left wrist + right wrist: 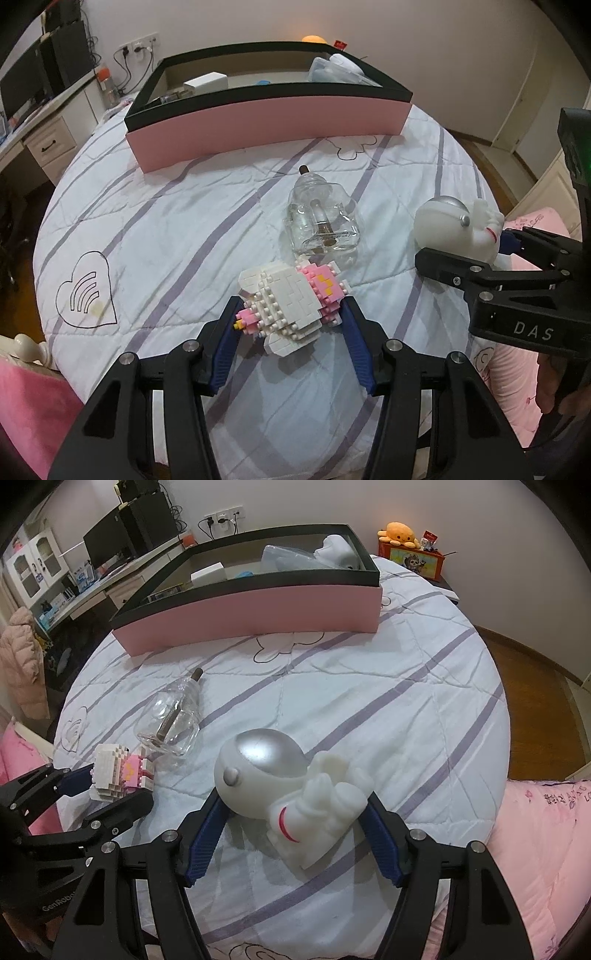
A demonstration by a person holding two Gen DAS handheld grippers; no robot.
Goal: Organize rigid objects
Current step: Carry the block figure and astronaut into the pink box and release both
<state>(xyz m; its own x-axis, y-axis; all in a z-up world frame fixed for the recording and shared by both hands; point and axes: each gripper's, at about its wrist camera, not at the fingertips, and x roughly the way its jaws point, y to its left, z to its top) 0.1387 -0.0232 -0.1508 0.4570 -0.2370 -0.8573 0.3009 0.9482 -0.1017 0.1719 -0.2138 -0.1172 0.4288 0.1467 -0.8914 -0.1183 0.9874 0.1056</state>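
Two claws pinching toys on the quilt: left claw on brick figure, right claw on astronaut.

"DAS" on the right gripper; "GenRobo" on the left gripper.

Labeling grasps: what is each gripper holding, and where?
Left gripper: brick-built figure, clamped across its sides. Right gripper: fingers flank the astronaut figurine at helmet and body, apparently gripping.

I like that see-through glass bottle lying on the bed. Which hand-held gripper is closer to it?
Left. The left hand-held gripper, around the white-and-pink brick figure, sits just before the bottle; the right one is further aside.
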